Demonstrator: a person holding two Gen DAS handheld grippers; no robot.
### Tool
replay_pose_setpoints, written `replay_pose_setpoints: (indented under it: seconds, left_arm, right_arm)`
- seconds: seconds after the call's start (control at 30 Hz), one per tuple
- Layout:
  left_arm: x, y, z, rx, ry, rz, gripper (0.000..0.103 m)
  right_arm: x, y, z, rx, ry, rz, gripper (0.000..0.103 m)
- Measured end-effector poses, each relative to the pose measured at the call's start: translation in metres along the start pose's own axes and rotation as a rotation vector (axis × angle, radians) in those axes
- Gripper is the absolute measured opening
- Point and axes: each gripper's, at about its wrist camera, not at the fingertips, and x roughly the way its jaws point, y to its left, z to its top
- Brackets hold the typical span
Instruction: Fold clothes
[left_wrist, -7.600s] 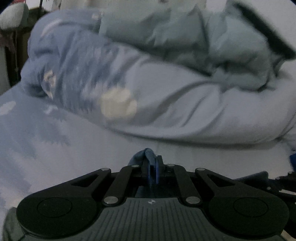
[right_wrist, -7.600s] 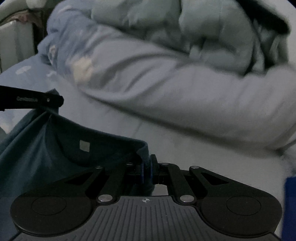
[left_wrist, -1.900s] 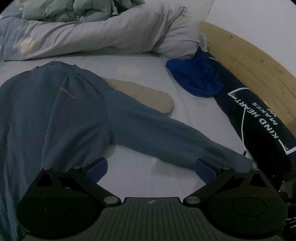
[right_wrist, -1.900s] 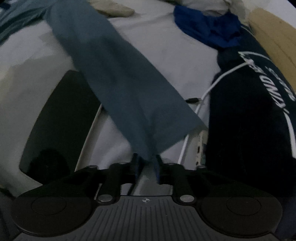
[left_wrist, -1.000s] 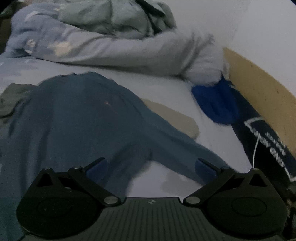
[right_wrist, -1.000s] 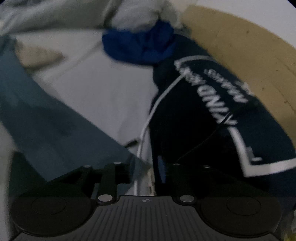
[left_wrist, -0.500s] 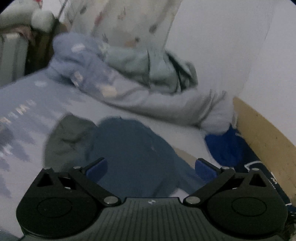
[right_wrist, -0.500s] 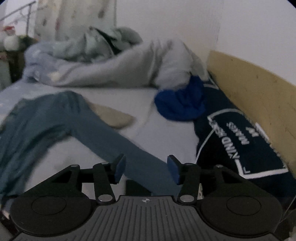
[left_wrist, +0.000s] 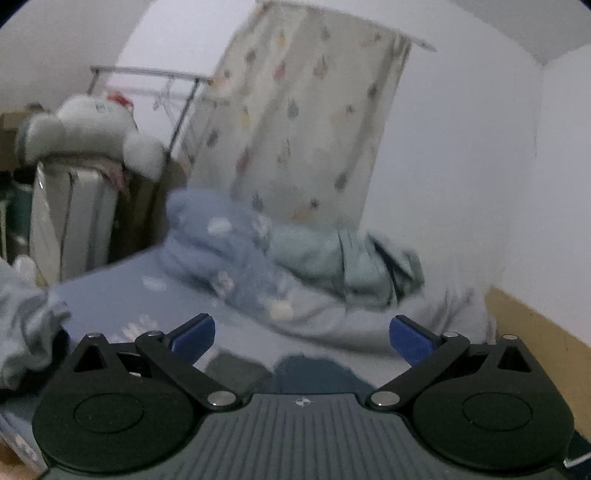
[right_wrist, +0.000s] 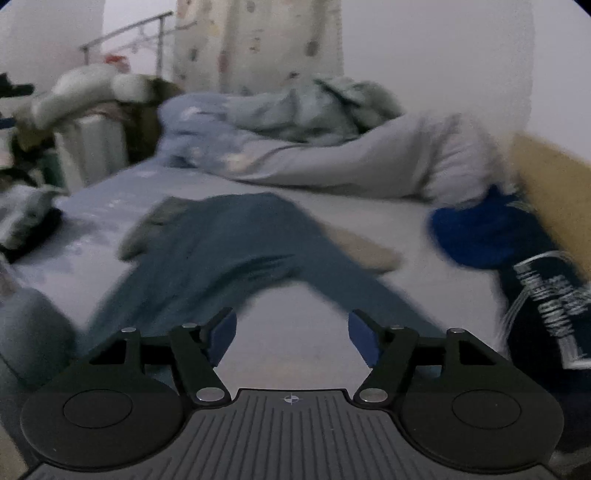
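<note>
2 spread tools (right_wrist: 291, 330) (left_wrist: 301, 334), shirt (right_wrist: 221, 243) flat ahead

Both wrist views over bed (right_wrist: 369, 206)

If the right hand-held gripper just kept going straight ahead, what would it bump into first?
Probably the teal long-sleeved shirt spread on the bed. The right hand-held gripper, jaws open, points toward it, though blur makes depth uncertain.
</note>
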Motion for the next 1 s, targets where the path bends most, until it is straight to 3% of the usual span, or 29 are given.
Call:
replay_pose_setpoints:
  seconds: [0.07,0.2,0.27,0.37,0.43,0.6,1.0]
  left_arm:
    - [0.004,-0.003,-0.013,0.032,0.014,-0.008,0.103]
    - [0.025,-0.003,-0.060,0.020,0.137,-0.043,0.103]
    - [0.037,-0.004,-0.085,0.007,0.200,-0.056,0.103]
    - [0.048,-0.002,-0.110,0.005,0.253,-0.070,0.103]
    - [0.049,0.006,-0.116,-0.007,0.269,-0.069,0.103]
    - [0.047,0.031,-0.128,-0.044,0.298,-0.056,0.103]
    - [0.040,0.082,-0.153,-0.131,0.364,-0.035,0.103]
  right_arm:
    - [0.030,0.027,-0.015,0.026,0.033,0.074,0.072]
    - [0.097,0.074,-0.050,0.080,0.125,0.173,0.068]
    - [0.126,0.092,-0.064,0.127,0.166,0.193,0.051]
    - [0.160,0.122,-0.078,0.164,0.205,0.219,0.038]
    - [0.178,0.140,-0.085,0.177,0.231,0.215,0.033]
    - [0.208,0.175,-0.100,0.208,0.295,0.207,0.033]
    - [0.242,0.194,-0.104,0.301,0.361,0.025,0.030]
